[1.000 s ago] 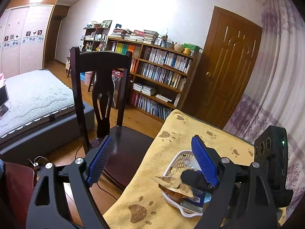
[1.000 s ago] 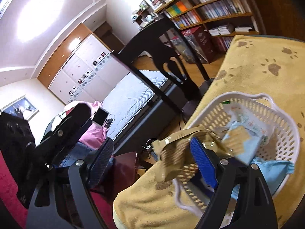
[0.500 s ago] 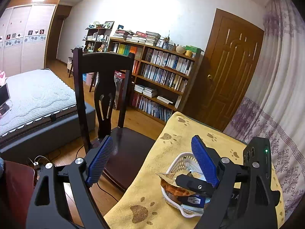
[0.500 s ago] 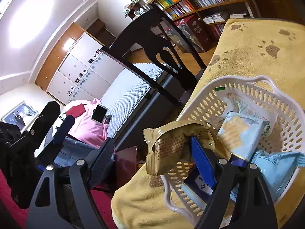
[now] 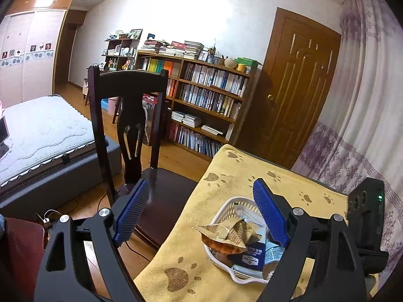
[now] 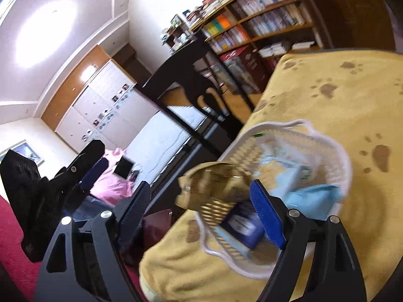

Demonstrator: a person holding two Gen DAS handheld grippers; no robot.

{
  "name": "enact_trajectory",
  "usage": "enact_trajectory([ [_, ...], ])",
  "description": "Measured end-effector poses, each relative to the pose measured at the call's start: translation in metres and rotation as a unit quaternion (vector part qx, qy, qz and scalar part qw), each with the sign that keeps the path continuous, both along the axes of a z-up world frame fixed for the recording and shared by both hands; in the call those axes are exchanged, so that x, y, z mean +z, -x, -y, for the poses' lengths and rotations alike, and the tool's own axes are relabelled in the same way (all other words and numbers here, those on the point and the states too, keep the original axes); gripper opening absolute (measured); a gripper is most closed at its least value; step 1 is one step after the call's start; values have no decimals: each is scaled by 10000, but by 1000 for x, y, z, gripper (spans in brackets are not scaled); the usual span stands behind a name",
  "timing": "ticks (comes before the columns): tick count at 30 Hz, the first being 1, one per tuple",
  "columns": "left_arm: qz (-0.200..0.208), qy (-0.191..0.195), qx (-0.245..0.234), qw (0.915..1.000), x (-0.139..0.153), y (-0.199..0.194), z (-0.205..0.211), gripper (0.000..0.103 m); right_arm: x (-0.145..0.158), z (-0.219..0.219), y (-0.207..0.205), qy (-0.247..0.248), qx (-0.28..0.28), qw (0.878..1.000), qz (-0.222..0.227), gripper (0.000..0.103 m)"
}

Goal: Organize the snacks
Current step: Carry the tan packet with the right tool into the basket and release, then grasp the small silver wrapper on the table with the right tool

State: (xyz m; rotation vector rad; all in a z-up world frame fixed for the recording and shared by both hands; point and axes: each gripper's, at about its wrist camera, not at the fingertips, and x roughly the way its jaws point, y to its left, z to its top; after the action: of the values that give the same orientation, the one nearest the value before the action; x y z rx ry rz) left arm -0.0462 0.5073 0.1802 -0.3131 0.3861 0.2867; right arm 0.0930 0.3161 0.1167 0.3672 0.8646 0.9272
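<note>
A white plastic basket (image 5: pixel 221 209) (image 6: pixel 277 125) stands on the yellow paw-print cloth (image 5: pixel 239 173). It holds several snack packets, among them a dark blue packet (image 6: pixel 241 224) and a light blue packet (image 6: pixel 314 196). A crumpled tan snack packet (image 5: pixel 226 234) (image 6: pixel 214 183) lies on top, at the basket's near-left rim. My right gripper (image 6: pixel 200 214) is open just before the basket, with nothing between its pads. My left gripper (image 5: pixel 200 214) is open too, above the table's near-left edge. The right gripper's black body (image 5: pixel 365 226) shows at the right of the left wrist view.
A dark wooden chair (image 5: pixel 126 83) (image 6: pixel 181 68) stands against the table's left side. A bed (image 5: pixel 45 130) lies further left. A bookshelf (image 5: pixel 206 95) and a brown door (image 5: pixel 297 93) are behind, and a curtain (image 5: pixel 357 115) hangs along the right.
The right gripper has drawn back from over the basket. The tan packet, earlier beside its right pad, now rests on the basket's contents. The left gripper has barely moved.
</note>
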Motion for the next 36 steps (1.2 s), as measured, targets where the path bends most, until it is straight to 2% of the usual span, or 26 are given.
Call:
enact_trajectory([
  [8,-66,-168,-199,9996,-1,-4,20,90,-9,74,11,338,-796,9960,232,80],
  [15,-156,-344,-419,9984,-5,-10,42,90,-23,141,21,922,-1443,9841,464,77],
  [21,-251,-503,-614,9965,-9,-16,65,90,-41,187,32,1564,-1959,9659,647,77],
  [26,-314,-632,-780,9945,-12,-19,81,90,-64,223,35,1930,-2360,9510,520,75],
  [30,-390,-743,-931,9921,-17,-23,97,90,-80,238,34,2148,-2518,9423,495,73],
  [36,-506,-901,-1152,9880,-24,-27,115,90,-89,231,26,2501,-2476,9339,627,65],
])
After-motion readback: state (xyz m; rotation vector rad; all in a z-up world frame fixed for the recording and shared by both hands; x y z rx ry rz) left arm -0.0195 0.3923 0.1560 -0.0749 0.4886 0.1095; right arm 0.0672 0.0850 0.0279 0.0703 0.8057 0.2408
